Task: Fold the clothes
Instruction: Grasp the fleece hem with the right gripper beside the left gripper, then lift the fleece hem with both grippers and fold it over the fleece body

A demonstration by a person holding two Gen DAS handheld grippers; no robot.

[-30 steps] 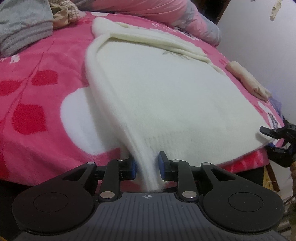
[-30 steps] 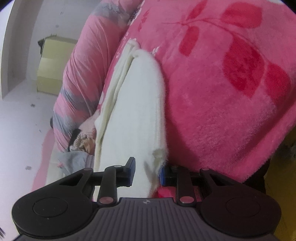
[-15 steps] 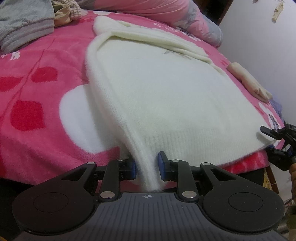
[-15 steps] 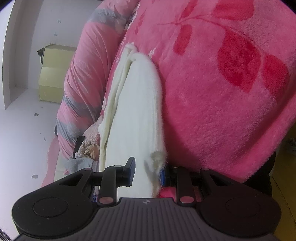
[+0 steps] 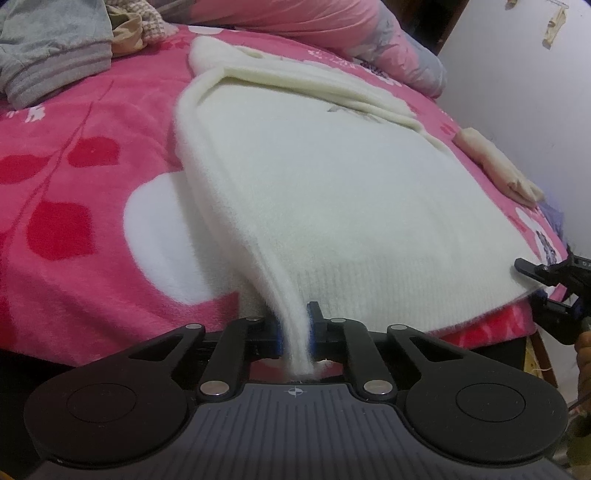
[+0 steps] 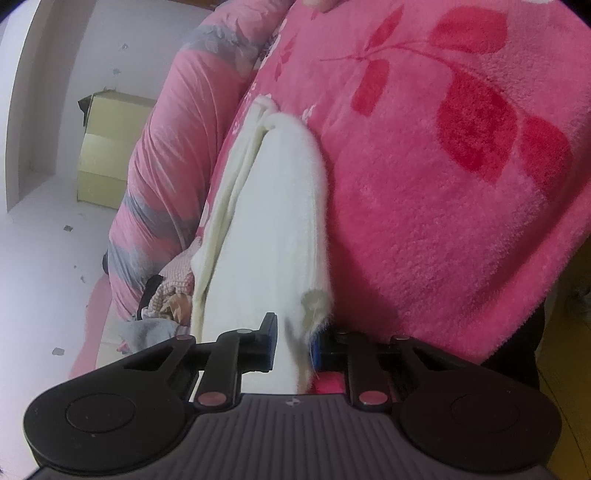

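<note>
Cream knit fabric fills both views: a fluffy white sweater (image 5: 314, 192) lies spread flat on a bed covered by a pink fleece blanket (image 5: 74, 221) with red leaves and white patches. Its sleeves appear folded across the far end, near a rolled pink duvet (image 5: 332, 26). A grey garment (image 5: 48, 55) sits heaped at the far left, and a small beige folded piece (image 5: 495, 166) lies by the wall.

At the near hem, the left gripper (image 5: 295, 339) has just pinched down on one corner; a second ago its jaws stood wider around the cloth, and now they are together on the sweater, squeezing the hem into a narrow strip. The right gripper (image 6: 291, 347) is at the other hem corner. Its jaws are closing, narrower than a moment ago, with the hem between them; the right pad touches the cloth, and a sliver of gap shows at the left one.

With both corners taken, the bottom edge looks ready to be lifted and carried toward the collar for the next fold, once the right grip is firm.
</note>
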